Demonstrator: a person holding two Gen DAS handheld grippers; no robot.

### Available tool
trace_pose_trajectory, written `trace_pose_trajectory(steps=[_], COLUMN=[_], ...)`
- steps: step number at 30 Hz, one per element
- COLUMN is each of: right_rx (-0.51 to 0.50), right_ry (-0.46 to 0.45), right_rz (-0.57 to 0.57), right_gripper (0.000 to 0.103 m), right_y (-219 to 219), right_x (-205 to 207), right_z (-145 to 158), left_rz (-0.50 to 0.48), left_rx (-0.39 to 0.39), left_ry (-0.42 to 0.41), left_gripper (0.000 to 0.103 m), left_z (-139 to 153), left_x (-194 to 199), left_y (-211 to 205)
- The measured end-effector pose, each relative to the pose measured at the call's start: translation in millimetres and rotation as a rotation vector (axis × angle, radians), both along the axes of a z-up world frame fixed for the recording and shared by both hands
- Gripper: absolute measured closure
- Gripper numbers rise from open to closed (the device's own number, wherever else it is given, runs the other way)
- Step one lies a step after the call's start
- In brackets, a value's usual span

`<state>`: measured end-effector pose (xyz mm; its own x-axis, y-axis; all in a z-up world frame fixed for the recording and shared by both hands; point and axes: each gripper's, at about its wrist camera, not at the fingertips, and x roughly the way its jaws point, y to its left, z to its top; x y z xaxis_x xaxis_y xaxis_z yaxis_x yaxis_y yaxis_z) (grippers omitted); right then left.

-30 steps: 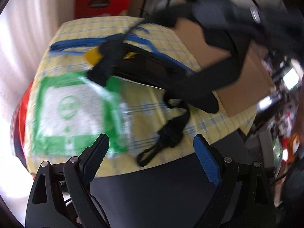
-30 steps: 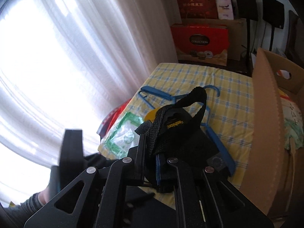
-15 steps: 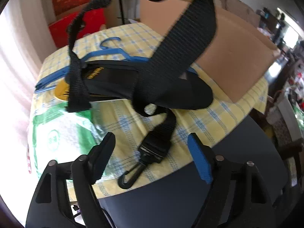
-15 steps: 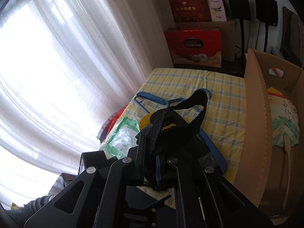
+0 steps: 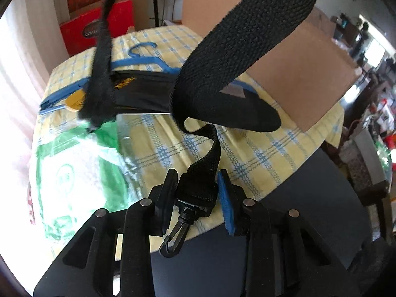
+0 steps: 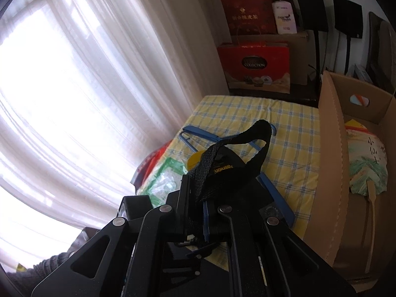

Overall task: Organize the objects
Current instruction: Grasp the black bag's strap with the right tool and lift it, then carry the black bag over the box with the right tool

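A black padded shoulder strap [image 5: 242, 37] loops up from the yellow checked table [image 5: 250, 156]. My left gripper [image 5: 198, 193] is shut on the strap's lower end, just above its black clip hook [image 5: 175, 235]. My right gripper [image 6: 196, 205] is shut on the webbing of the same strap [image 6: 237, 153], held above the table. The strap's pad [image 5: 153, 94] rests on a blue clothes hanger [image 5: 141, 60], which also shows in the right wrist view [image 6: 269, 188].
A green-printed plastic bag [image 5: 74, 168] lies at the table's left. An open cardboard box [image 5: 304, 74] stands at the right, with a paper fan [image 6: 366, 158] inside. Red gift boxes [image 6: 255, 66] stand behind the table. A white curtain [image 6: 86, 74] hangs at the left.
My left gripper has moved in and closed on the strap end by the clip. My right gripper keeps its hold on the webbing and has risen slightly.
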<state>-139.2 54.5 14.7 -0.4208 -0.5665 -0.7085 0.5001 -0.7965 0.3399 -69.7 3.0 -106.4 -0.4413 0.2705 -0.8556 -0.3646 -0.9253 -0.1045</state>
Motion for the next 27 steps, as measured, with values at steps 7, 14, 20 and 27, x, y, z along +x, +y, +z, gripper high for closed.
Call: trace_pose_trajectory(steps=[7,14,20,27], right_rx=[-0.026,-0.032,-0.012,0.038], right_ry=[0.05,0.14,0.194,0.224], right_rz=[0.043,0.068,0.043,-0.03], right_gripper=[0.097,0.097,0.096,0.096], right_y=[-4.2,-7.8,9.3,51.4], right_x=[13.7,28.8,36.1,43.5], right_z=[33.8,80.7,108.9,124.1], left_rz=[0.051,0.094,0.072,-0.053], left_rx=[0.068,0.122,0.168,0.245], left_ry=[0.094,0.174,0.207,0.223], left_gripper=[0.072,0.072,0.072,0.072], left_z=[55.4,103.9,134.1,167.8], left_x=[16.8,-14.6,-27.1,-46.2], left_y=[-33.0,-45.8,-27.5,25.0])
